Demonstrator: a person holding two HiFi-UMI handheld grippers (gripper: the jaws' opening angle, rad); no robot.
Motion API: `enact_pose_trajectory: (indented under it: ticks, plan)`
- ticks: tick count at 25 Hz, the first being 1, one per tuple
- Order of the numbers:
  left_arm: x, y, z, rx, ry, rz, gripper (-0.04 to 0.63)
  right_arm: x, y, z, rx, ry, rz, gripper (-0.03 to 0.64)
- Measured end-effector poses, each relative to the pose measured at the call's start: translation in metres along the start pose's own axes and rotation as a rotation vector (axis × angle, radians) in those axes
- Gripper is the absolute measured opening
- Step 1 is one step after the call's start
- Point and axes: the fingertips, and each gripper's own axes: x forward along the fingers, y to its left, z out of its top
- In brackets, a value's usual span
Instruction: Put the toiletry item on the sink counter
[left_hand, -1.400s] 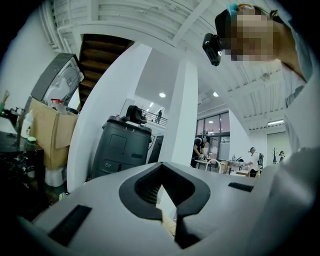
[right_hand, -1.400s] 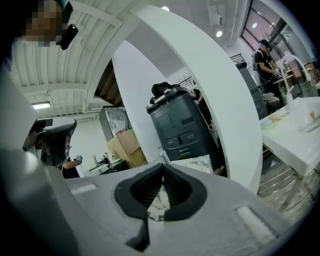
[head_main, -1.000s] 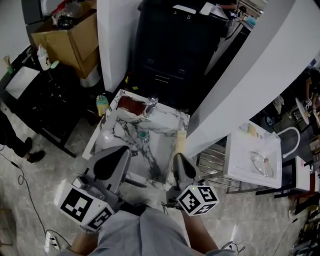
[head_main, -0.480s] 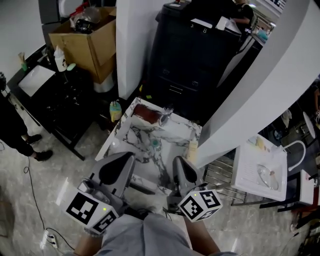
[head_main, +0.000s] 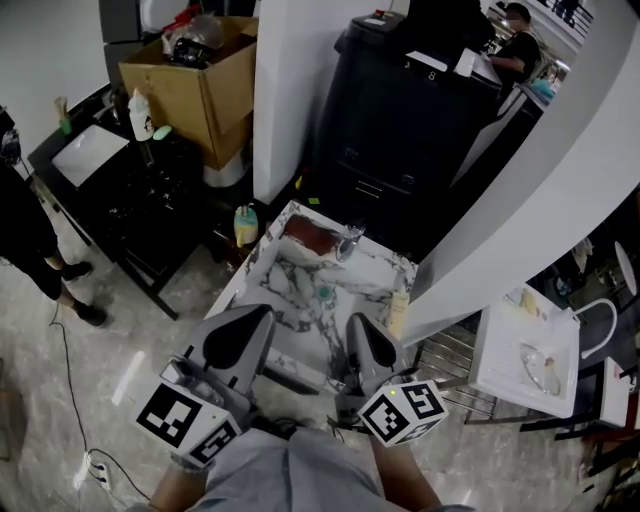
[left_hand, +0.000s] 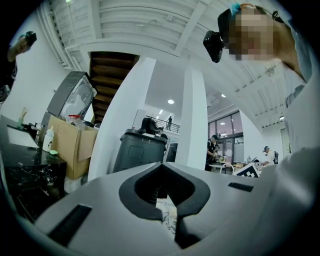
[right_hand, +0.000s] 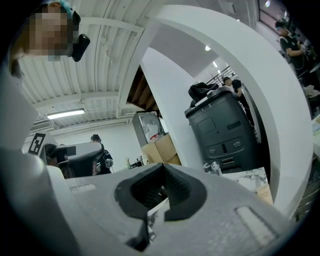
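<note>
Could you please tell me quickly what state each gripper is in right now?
Left grey tongs: closed, holding nothing.
Right grey tongs: closed, holding nothing.

A small white digit, apparently an 8, stands on the lid edge of the large black bin (head_main: 395, 140). The marker cubes (head_main: 185, 420) on the left claw (head_main: 245, 330) and right claw (head_main: 362, 340) bear only black-and-white square patterns.

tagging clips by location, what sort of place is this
Probably an open workshop or lab with mock bathroom fixtures: a marble sink counter stands free on the floor, a white sink unit sits to its right, and a cardboard box and large black bin stand behind.
</note>
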Motion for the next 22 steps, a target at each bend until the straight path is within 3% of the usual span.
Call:
enact_pose_trajectory:
  ticks: [22]
  plan:
    - [-0.005,0.014,0.001,-0.014,-0.005,0.006,0.003,0.01,0.017,0.002,-0.002,0.016,0.029,-0.002]
